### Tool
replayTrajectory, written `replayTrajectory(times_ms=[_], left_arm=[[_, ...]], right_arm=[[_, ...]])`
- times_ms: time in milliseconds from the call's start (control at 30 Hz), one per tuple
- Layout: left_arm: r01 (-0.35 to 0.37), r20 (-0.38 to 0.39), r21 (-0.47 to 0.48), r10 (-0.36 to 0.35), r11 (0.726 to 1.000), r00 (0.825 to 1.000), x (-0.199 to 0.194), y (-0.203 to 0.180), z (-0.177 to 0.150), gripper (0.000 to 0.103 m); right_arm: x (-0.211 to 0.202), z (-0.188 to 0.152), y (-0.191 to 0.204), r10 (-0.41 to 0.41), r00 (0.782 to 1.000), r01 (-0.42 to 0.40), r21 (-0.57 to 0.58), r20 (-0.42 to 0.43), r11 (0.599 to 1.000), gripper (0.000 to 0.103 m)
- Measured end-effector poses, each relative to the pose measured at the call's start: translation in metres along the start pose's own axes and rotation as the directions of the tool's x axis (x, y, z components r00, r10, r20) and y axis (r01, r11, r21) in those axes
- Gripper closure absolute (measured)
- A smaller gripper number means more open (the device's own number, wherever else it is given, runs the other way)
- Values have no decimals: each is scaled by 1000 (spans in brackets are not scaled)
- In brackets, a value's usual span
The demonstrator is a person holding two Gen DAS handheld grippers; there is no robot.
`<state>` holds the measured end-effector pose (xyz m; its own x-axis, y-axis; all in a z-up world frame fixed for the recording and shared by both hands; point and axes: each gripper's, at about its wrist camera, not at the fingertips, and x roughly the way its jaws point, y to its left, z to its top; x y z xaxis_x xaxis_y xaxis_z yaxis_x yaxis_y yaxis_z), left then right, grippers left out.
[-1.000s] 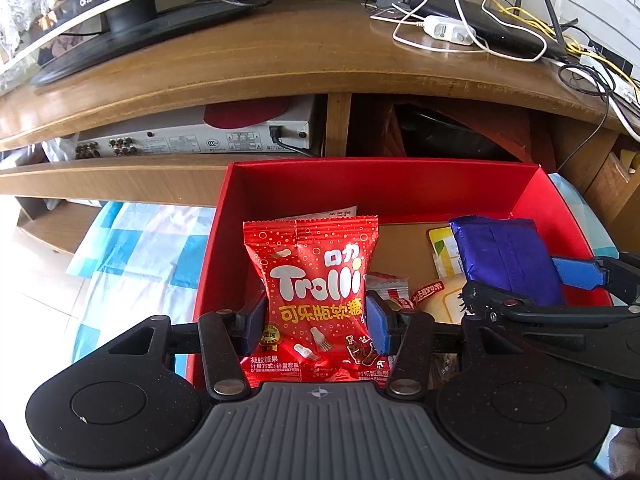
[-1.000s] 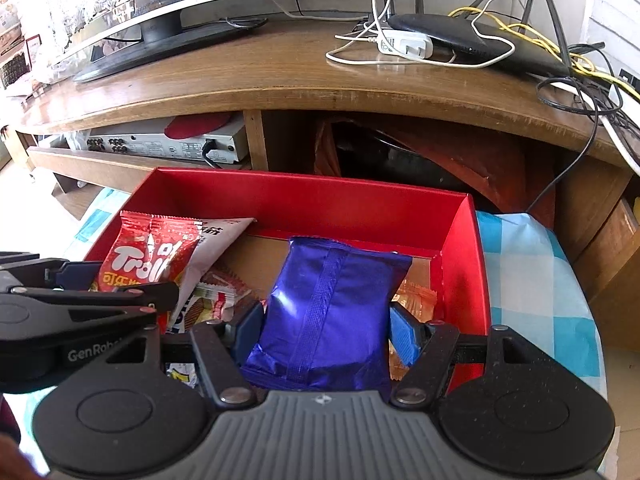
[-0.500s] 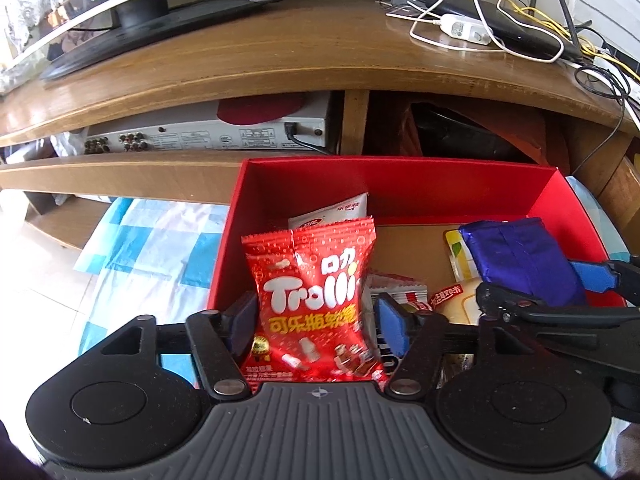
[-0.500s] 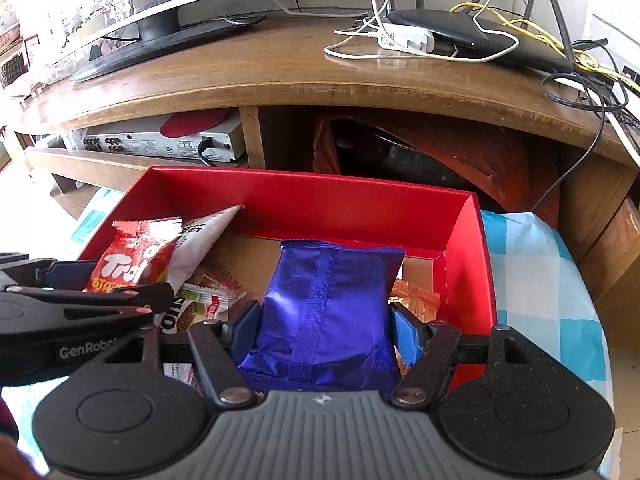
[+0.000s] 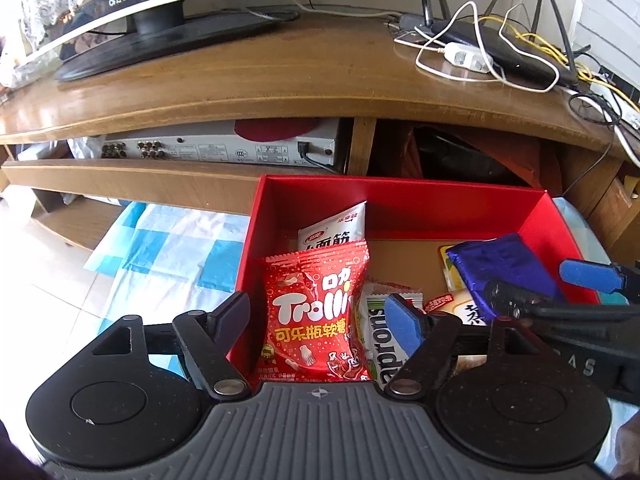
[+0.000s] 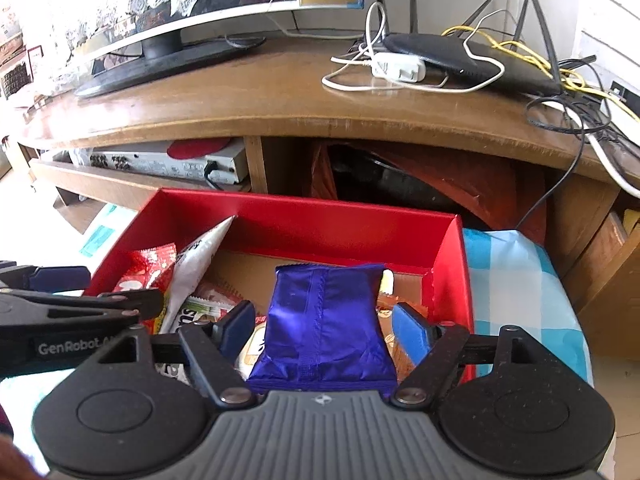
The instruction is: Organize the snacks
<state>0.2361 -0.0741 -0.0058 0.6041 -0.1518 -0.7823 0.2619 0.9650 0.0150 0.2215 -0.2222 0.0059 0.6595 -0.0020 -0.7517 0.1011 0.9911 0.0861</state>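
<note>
A red box (image 5: pixel 400 204) (image 6: pixel 320 220) sits on a blue checked cloth below a wooden TV stand. Inside it lie a red Trolli bag (image 5: pixel 316 312), a white snack bag (image 5: pixel 336 228), a Naprons packet (image 5: pixel 380 340) and other snacks. My left gripper (image 5: pixel 320 320) is open, its fingers standing apart on either side of the Trolli bag, which rests in the box. My right gripper (image 6: pixel 324 328) is open around a blue foil bag (image 6: pixel 324 324) (image 5: pixel 504 268) that lies in the box's right half.
The wooden TV stand (image 5: pixel 280 88) carries a TV base (image 5: pixel 160 40), a router (image 5: pixel 500 52) and tangled cables. A silver AV unit (image 5: pixel 220 148) sits on the shelf under it. The checked cloth (image 5: pixel 160 252) lies left of the box.
Both grippers have opened and pulled back and up from the box. The Trolli bag and the blue bag are let go and rest lower inside it.
</note>
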Motion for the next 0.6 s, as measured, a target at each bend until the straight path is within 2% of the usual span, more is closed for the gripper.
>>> replayTrajectory(times_ms=[267, 600], left_arm=[[14, 42, 19, -15, 1000, 999, -22, -3, 0, 19], [30, 51, 19, -31, 999, 998, -41, -3, -10, 18]], right_arm=[[-20, 6, -6, 7, 999, -9, 34, 43, 999, 13], [-45, -3, -4, 25, 998, -26, 31, 56, 999, 12]])
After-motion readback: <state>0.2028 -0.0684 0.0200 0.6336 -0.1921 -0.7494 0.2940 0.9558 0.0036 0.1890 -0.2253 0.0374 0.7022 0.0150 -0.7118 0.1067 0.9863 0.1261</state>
